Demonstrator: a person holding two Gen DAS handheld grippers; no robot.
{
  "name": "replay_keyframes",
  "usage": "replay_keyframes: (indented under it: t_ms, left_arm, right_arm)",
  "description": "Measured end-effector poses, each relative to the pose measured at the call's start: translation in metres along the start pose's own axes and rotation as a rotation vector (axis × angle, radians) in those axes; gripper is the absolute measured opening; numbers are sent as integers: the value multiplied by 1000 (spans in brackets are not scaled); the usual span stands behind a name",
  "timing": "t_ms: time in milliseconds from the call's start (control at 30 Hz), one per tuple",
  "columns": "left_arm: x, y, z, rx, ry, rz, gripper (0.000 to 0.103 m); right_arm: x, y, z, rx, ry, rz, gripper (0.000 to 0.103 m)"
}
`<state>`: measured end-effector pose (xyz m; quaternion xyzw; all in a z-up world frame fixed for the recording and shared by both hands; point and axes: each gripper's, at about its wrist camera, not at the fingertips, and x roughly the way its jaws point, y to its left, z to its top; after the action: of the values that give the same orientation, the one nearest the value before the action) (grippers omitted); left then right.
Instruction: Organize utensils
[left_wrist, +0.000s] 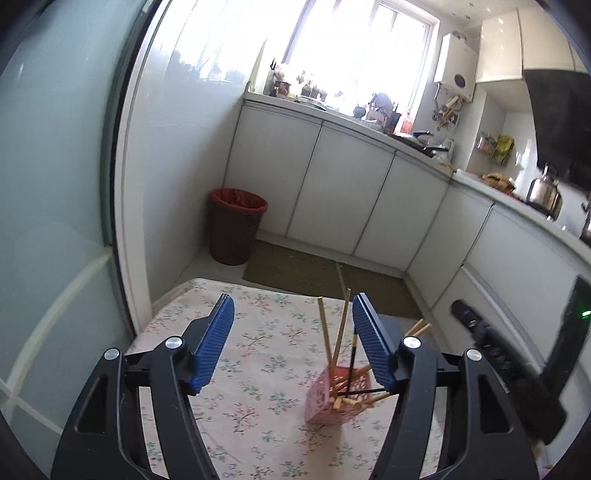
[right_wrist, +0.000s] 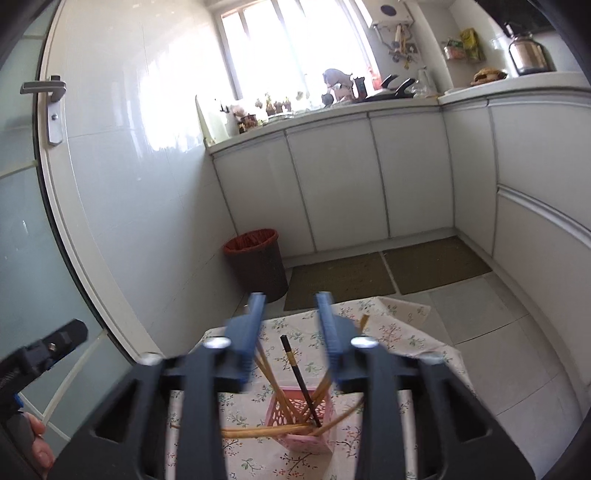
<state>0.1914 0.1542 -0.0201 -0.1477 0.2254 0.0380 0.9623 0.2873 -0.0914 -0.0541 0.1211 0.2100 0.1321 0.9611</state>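
Note:
A pink lattice utensil holder (left_wrist: 325, 402) stands on the floral tablecloth (left_wrist: 258, 332). It holds several wooden chopsticks (left_wrist: 325, 332) and one black chopstick (left_wrist: 352, 354), all leaning outward. My left gripper (left_wrist: 293, 306) is open and empty, above the table to the left of the holder. In the right wrist view the holder (right_wrist: 308, 439) sits below my right gripper (right_wrist: 290, 299), which is open and empty, blurred by motion. The wooden chopsticks (right_wrist: 266, 430) and the black chopstick (right_wrist: 299, 380) stick up between its fingers. The right gripper's body shows at the right edge of the left view (left_wrist: 517, 369).
A dark bin (left_wrist: 236, 225) with a red liner stands on the floor by the wall beyond the table. White cabinets (left_wrist: 351, 192) with a cluttered counter run along the back and right. A glass door (right_wrist: 22, 221) with a handle is at the left. Brown mats (right_wrist: 369, 273) lie on the floor.

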Motion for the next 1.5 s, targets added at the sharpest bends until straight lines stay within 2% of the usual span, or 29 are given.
replay_keyframes:
  t_ms: [67, 100, 167, 233, 300, 433, 667, 833, 1033, 1500]
  left_arm:
    - [-4, -7, -2, 25, -1, 13, 68]
    - [-7, -14, -3, 45, -1, 25, 75]
    - [-12, -22, -8, 68, -9, 49, 83]
    - [-17, -31, -14, 94, -16, 58, 87]
    - [-21, -39, -21, 117, -12, 65, 95]
    - [-30, -51, -38, 145, 0, 60, 96]
    - [-45, -65, -54, 173, 3, 67, 96]
    - [-60, -68, -62, 163, 10, 52, 96]
    - [-71, -73, -69, 188, -5, 74, 96]
    - [-80, -79, -77, 210, -6, 70, 96]
  right_arm:
    - [-16, -1, 0, 9, -24, -21, 53]
    - [-25, -2, -1, 11, -25, -34, 58]
    - [-39, -5, -4, 13, -22, -69, 75]
    - [-53, -9, -10, 21, -24, -102, 82]
    - [-64, -14, -15, 26, -19, -139, 88]
    - [-79, -27, -23, 43, -5, -194, 97]
    - [-105, -36, -39, 47, 8, -288, 97]
    - [-124, -39, -52, 73, 22, -301, 97]
    - [-141, -43, -56, 80, -3, -329, 97]
    - [-158, -50, -62, 106, 2, -346, 97]
